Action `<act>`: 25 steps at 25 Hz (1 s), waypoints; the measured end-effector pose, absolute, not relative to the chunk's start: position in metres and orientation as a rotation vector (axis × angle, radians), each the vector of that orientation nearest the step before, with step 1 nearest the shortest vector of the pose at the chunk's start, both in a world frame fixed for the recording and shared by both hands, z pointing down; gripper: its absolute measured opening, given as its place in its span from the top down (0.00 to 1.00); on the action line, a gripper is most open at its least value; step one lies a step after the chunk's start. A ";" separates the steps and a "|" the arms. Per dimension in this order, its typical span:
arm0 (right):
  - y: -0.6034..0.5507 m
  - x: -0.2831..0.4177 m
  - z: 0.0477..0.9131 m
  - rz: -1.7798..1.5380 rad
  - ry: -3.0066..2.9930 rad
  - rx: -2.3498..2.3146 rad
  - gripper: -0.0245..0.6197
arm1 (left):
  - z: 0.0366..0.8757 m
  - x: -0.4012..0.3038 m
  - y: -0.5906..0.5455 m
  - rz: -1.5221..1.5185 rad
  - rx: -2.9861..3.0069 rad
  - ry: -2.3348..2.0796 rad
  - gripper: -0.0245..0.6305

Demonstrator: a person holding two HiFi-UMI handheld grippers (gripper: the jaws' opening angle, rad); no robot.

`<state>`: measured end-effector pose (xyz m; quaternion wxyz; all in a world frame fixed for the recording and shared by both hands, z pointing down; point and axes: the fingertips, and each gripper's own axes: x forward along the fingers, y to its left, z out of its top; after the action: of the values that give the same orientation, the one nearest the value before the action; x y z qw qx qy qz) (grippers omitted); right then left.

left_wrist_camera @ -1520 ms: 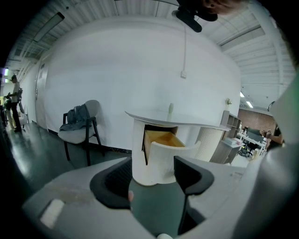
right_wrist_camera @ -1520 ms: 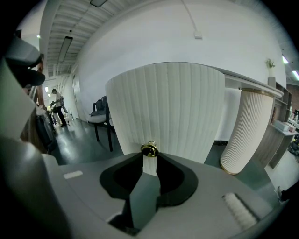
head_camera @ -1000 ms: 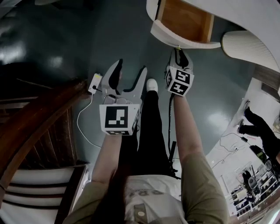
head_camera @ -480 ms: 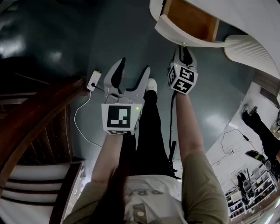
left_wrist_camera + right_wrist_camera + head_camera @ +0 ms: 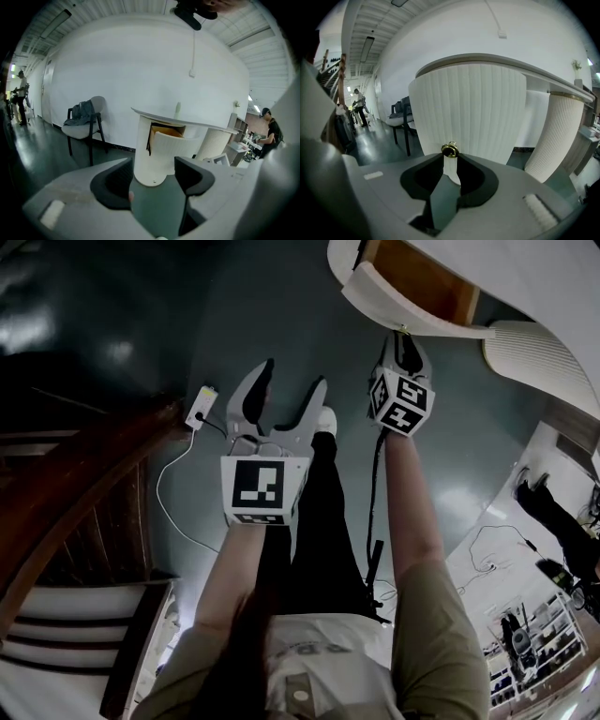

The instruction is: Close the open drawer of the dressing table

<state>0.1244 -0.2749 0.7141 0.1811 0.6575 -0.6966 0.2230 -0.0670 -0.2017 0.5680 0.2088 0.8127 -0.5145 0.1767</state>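
The dressing table's open drawer (image 5: 412, 313) shows at the top of the head view, with a curved white ribbed front and a bare wooden inside. My right gripper (image 5: 403, 341) has its tips against that front. In the right gripper view the ribbed drawer front (image 5: 468, 108) fills the picture and its small brass knob (image 5: 450, 150) sits pinched between the tips of my right gripper (image 5: 450, 160), whose jaws stand narrowly apart. My left gripper (image 5: 292, 388) hangs open over the floor, well short of the table. Past my left gripper (image 5: 152, 171), the drawer (image 5: 176, 143) juts out of the table's white column.
A dark wooden stair rail (image 5: 75, 484) runs along the left. A white plug and cable (image 5: 200, 411) lie on the floor by the left gripper. A ribbed white pedestal (image 5: 534, 348) stands right of the drawer. A chair (image 5: 84, 124) stands against the wall, and a person (image 5: 269, 133) stands far right.
My right gripper has moved a little forward, staying at the drawer's front and knob. The left gripper has hardly moved and stays open.
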 end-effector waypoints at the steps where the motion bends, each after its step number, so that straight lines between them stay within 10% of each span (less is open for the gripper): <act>1: -0.277 0.125 0.714 0.630 -1.967 1.858 0.82 | 0.568 -0.067 -0.203 0.492 2.261 -1.431 0.52; 25: -0.314 0.133 0.713 0.627 -1.975 1.878 0.82 | 0.571 -0.059 -0.242 0.436 2.295 -1.452 0.52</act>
<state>0.1327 -0.3142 0.7130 0.1717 0.6614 -0.6959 0.2209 -0.0592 -0.2421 0.5711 0.1945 0.8184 -0.5178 0.1556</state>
